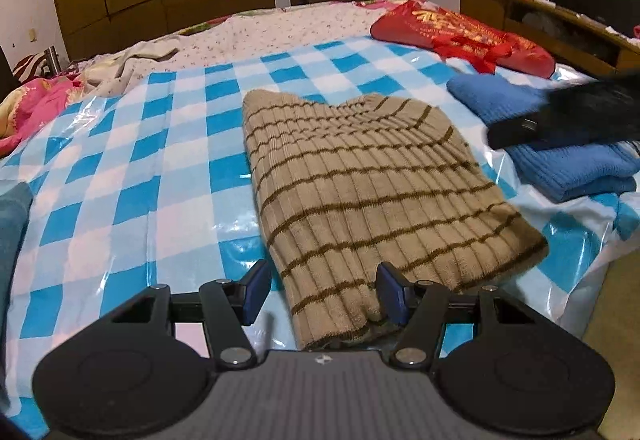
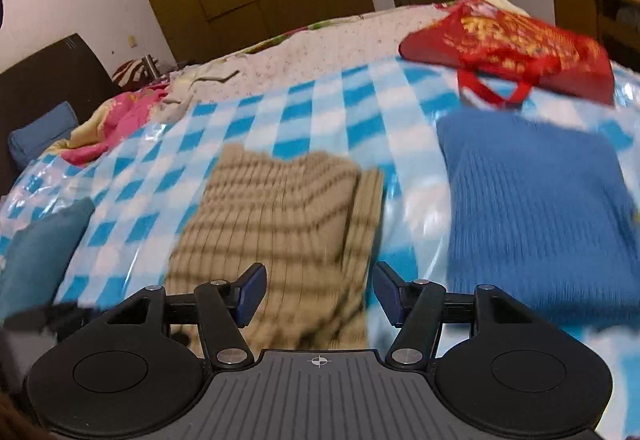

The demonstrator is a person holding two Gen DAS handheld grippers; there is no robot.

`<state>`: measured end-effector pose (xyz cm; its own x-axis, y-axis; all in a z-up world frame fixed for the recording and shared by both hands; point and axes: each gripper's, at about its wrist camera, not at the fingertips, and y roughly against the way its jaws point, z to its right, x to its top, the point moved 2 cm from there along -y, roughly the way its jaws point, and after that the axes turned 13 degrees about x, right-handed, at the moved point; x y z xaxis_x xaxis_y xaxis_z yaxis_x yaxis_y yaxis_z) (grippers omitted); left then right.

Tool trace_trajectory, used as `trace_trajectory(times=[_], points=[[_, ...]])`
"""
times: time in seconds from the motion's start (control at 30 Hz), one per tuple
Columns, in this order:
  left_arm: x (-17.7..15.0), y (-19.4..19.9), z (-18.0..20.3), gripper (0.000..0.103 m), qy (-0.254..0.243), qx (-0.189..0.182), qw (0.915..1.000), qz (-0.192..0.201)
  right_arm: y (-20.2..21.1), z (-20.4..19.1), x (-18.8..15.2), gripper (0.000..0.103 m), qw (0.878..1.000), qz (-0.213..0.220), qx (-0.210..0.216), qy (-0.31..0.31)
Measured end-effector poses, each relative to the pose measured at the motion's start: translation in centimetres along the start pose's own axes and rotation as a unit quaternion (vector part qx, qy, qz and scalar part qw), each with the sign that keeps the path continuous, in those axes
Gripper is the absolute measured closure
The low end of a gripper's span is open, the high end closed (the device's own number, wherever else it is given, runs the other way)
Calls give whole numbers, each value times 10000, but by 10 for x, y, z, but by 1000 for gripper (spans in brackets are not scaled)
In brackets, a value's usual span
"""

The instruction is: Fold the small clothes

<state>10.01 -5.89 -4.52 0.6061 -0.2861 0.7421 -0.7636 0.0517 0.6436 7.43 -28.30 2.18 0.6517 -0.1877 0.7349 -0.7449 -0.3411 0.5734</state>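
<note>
The bed (image 1: 120,160) under its glossy blue-and-white checked plastic cover (image 1: 168,144) is the biggest thing before me, and I place everything against the tan striped sweater (image 1: 360,180) lying on it near the front edge. That sweater, ribbed knit with thin brown stripes, looks already folded over at least once into a thick, roughly oblong pad. To its right, just apart from it, sits a folded blue knit (image 2: 536,216), and beyond that one, toward the far side of the bed, a red bag (image 1: 460,32) with loops for handles. Left of the sweater, at the frame edge, a teal cloth (image 2: 36,260) lies on the cover. I judge the sweater soft, limp and light: it will sag and unroll if I lift it by one layer, and the slick cover beneath will let it slide rather than hold it in place, so I would pinch through all layers at a near corner or along the thick folded edge. My left claw (image 1: 326,294) is spread wide with the sweater's near end between its blue pads, not clamped. My right claw (image 2: 318,290) is also spread apart, holding nothing, above the sweater's right side; its view is smeared by motion.
</note>
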Motion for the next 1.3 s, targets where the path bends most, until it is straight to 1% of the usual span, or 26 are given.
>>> trace_trajectory(times=[0.07,0.17,0.2,0.23,0.33,0.4,0.43,0.47,0.53,0.6,0.7,0.77,0.87,0.93,1.03,1.07,1.13,1.17,1.23,1.3], points=[[3,1,-1,35,88,-16,9999,71,-19,8,13,44,9999,-63,-66,-101],[8,-1,-1,35,151,-56,9998,99,-48,22,30,45,9989,-104,55,-458],[9,-3,-1,35,139,-61,9998,90,-58,26,33,47,9983,-127,59,-571],[10,-6,0,35,118,-55,9999,83,-68,30,37,52,9974,-157,63,-696],[10,-14,1,35,62,-37,10000,25,-88,34,43,59,9966,-207,155,-788],[9,-18,3,35,90,-75,9999,-44,-100,34,46,60,9966,-313,155,-743],[8,-20,3,35,93,-80,9999,-67,-105,35,46,67,9964,-375,103,-755],[7,-22,4,35,98,-84,9999,-80,-107,38,45,70,9958,-409,64,-818],[7,-23,3,35,124,-106,9998,-84,-102,43,45,86,9948,-369,136,-943],[7,-22,2,35,172,-135,9997,-57,-90,47,46,89,9933,-235,220,-1106],[6,-23,2,35,164,-136,9998,-15,-71,49,45,90,9924,19,237,-1211],[5,-28,4,34,119,-121,9998,-76,-67,54,40,90,9900,133,210,-1392],[2,-34,5,33,106,-125,9997,-173,-84,60,28,90,9909,-132,-165,-1328],[1,-32,3,33,135,-132,9996,-187,-86,56,28,88,9923,-159,-261,-1199],[0,-28,0,33,189,-139,9995,-218,-74,48,35,83,9930,-119,-294,-1141],[-1,-27,0,33,190,-139,9995,-212,-68,42,37,83,9941,-72,-378,-1011],[-3,-23,0,33,204,-142,9995,-189,-53,27,36,82,9960,13,-683,-573],[-4,-21,0,33,215,-152,9995,-181,-44,15,31,82,9967,54,-728,-344],[-7,-18,-1,33,247,-173,9994,-192,-33,-1,19,82,9982,21,-587,-107],[-9,-15,-2,33,257,-177,9993,-200,-27,-14,2,82,9992,-119,-373,-4]])
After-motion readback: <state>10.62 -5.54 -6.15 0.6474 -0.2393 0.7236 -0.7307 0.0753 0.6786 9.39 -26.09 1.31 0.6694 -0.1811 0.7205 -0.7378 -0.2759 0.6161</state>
